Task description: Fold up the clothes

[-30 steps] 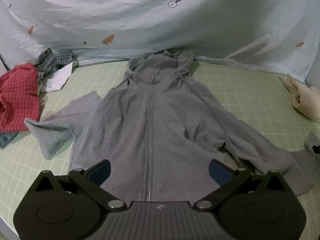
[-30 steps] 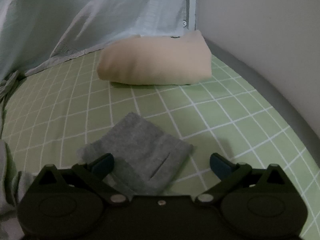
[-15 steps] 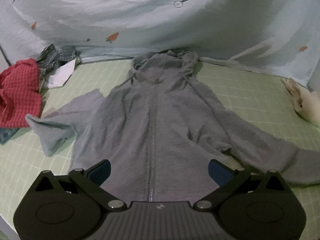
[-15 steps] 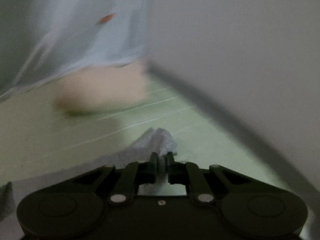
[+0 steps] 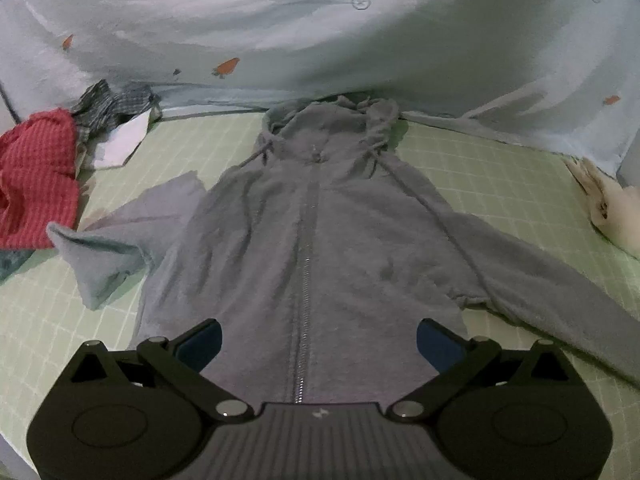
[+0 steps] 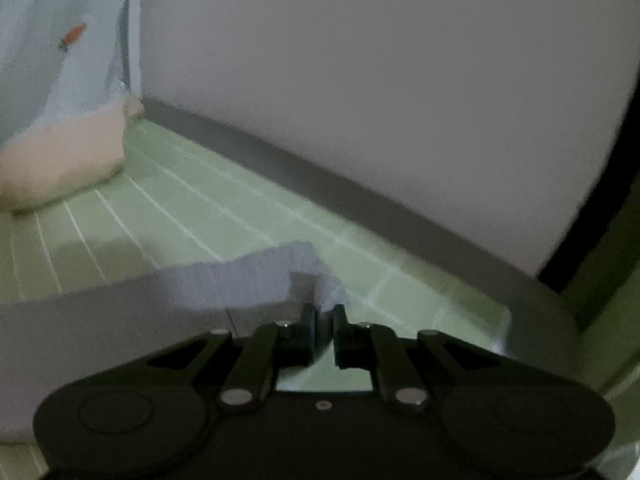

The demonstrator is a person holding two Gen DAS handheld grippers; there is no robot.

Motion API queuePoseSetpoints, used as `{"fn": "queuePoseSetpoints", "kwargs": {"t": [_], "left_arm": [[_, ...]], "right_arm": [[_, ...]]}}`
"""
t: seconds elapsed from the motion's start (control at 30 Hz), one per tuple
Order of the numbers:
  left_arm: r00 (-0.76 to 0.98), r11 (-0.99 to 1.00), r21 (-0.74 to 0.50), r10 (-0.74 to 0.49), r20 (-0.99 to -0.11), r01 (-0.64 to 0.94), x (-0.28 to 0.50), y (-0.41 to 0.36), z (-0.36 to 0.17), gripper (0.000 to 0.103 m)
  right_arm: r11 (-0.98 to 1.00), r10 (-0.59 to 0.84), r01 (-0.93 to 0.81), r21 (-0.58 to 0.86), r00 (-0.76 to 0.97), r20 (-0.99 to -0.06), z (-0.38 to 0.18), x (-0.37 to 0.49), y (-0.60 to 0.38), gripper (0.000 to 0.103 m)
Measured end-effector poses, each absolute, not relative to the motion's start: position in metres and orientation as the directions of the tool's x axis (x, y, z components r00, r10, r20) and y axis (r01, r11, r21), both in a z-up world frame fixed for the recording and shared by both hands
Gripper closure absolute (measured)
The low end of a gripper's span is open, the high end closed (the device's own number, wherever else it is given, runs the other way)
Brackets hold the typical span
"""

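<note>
Hoodie [image 5: 312,248] | grey, zipped, flat (one sleeve [image 6: 168,296] pinched, lifted)

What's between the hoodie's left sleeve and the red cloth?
In the left wrist view, nothing but a strip of bare green sheet separates the hoodie sleeve from the red cloth.

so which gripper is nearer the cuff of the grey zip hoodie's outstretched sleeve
Right. The right gripper is shut on the grey sleeve cuff, holding it off the green checked sheet. The left gripper hangs open over the grey zip hoodie's hem, away from that cuff.
</note>
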State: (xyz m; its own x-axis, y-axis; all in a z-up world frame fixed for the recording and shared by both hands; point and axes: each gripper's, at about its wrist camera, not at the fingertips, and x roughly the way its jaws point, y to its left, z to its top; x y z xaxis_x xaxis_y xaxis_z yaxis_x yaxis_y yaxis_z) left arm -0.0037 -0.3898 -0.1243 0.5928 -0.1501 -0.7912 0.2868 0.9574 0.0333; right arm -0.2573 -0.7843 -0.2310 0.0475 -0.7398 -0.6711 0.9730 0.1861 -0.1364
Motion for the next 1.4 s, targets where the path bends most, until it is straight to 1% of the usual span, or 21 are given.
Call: {"fn": "queuePoseSetpoints", "kwargs": {"t": [0.1, 0.13, 0.2, 0.23, 0.27, 0.3, 0.33, 0.4, 0.43, 0.53, 0.6, 0.63, 0.67, 0.77, 0.93, 1.03, 1.27, 1.33, 1.4], "left_arm": [[0.589, 0.965, 0.013, -0.148, -0.795, 0.261, -0.003, -0.383, -0.125, 0.001], [0.586, 0.967, 0.006, -0.149, -0.796, 0.254, -0.003, -0.381, -0.126, 0.001], [0.584, 0.968, -0.002, -0.153, -0.797, 0.251, -0.002, -0.378, -0.127, 0.001], [0.584, 0.968, -0.004, -0.154, -0.797, 0.25, -0.002, -0.377, -0.127, 0.001], [0.584, 0.968, -0.006, -0.156, -0.796, 0.25, -0.002, -0.377, -0.127, 0.001], [0.585, 0.968, -0.008, -0.157, -0.796, 0.25, -0.002, -0.376, -0.127, 0.001], [0.585, 0.968, -0.009, -0.159, -0.796, 0.25, -0.002, -0.375, -0.127, 0.001], [0.585, 0.966, -0.009, -0.164, -0.794, 0.258, -0.004, -0.378, -0.127, 0.001], [0.586, 0.965, -0.009, -0.167, -0.793, 0.263, -0.004, -0.378, -0.126, 0.001], [0.594, 0.961, -0.005, -0.174, -0.785, 0.275, -0.007, -0.38, -0.124, 0.001], [0.598, 0.961, -0.002, -0.174, -0.782, 0.276, -0.011, -0.379, -0.123, 0.001], [0.597, 0.961, -0.004, -0.174, -0.783, 0.276, -0.014, -0.379, -0.123, 0.001], [0.595, 0.961, -0.006, -0.175, -0.785, 0.276, -0.017, -0.377, -0.123, 0.001], [0.578, 0.959, -0.008, -0.178, -0.796, 0.283, -0.028, -0.373, -0.124, 0.001], [0.568, 0.956, 0.009, -0.166, -0.807, 0.292, -0.051, -0.358, -0.123, 0.001], [0.577, 0.962, 0.019, -0.147, -0.803, 0.271, -0.059, -0.343, -0.118, 0.001], [0.576, 0.973, -0.002, -0.138, -0.806, 0.231, -0.071, -0.321, -0.116, 0.001], [0.57, 0.974, -0.005, -0.137, -0.81, 0.227, -0.073, -0.319, -0.118, 0.001], [0.564, 0.973, -0.002, -0.136, -0.814, 0.232, -0.074, -0.318, -0.119, 0.001]], "right_arm": [[0.203, -0.737, 0.966, -0.163, 0.041, -0.674, -0.233, -0.254, -0.781, 0.093], [0.208, -0.734, 0.965, -0.162, 0.045, -0.677, -0.232, -0.254, -0.782, 0.09], [0.208, -0.73, 0.969, -0.134, 0.062, -0.681, -0.23, -0.259, -0.783, 0.075], [0.212, -0.731, 0.97, -0.118, 0.078, -0.678, -0.229, -0.26, -0.785, 0.057], [0.22, -0.732, 0.97, -0.1, 0.096, -0.674, -0.228, -0.261, -0.787, 0.045], [0.227, -0.734, 0.97, -0.083, 0.115, -0.67, -0.227, -0.262, -0.79, 0.042], [0.238, -0.726, 0.969, -0.068, 0.131, -0.675, -0.227, -0.262, -0.793, 0.042], [0.263, -0.7, 0.964, -0.039, 0.163, -0.695, -0.228, -0.263, -0.8, 0.039], [0.266, -0.689, 0.963, -0.03, 0.168, -0.705, -0.23, -0.263, -0.804, 0.039], [0.249, -0.673, 0.968, 0.009, 0.18, -0.718, -0.232, -0.267, -0.809, 0.047], [0.244, -0.68, 0.97, 0.008, 0.177, -0.712, -0.232, -0.269, -0.806, 0.067], [0.251, -0.682, 0.968, -0.004, 0.174, -0.71, -0.231, -0.269, -0.804, 0.087], [0.259, -0.682, 0.966, -0.014, 0.173, -0.71, -0.231, -0.27, -0.802, 0.091], [0.272, -0.682, 0.962, -0.027, 0.173, -0.711, -0.229, -0.276, -0.794, 0.093], [0.295, -0.679, 0.954, -0.056, 0.168, -0.715, -0.228, -0.29, -0.776, 0.093], [0.298, -0.674, 0.953, -0.058, 0.167, -0.72, -0.227, -0.294, -0.77, 0.093], [0.299, -0.659, 0.953, -0.044, 0.173, -0.732, -0.226, -0.298, -0.767, 0.093], [0.307, -0.652, 0.951, -0.044, 0.177, -0.737, -0.226, -0.298, -0.767, 0.091], [0.32, -0.644, 0.946, -0.05, 0.178, -0.744, -0.226, -0.299, -0.766, 0.086]]}}
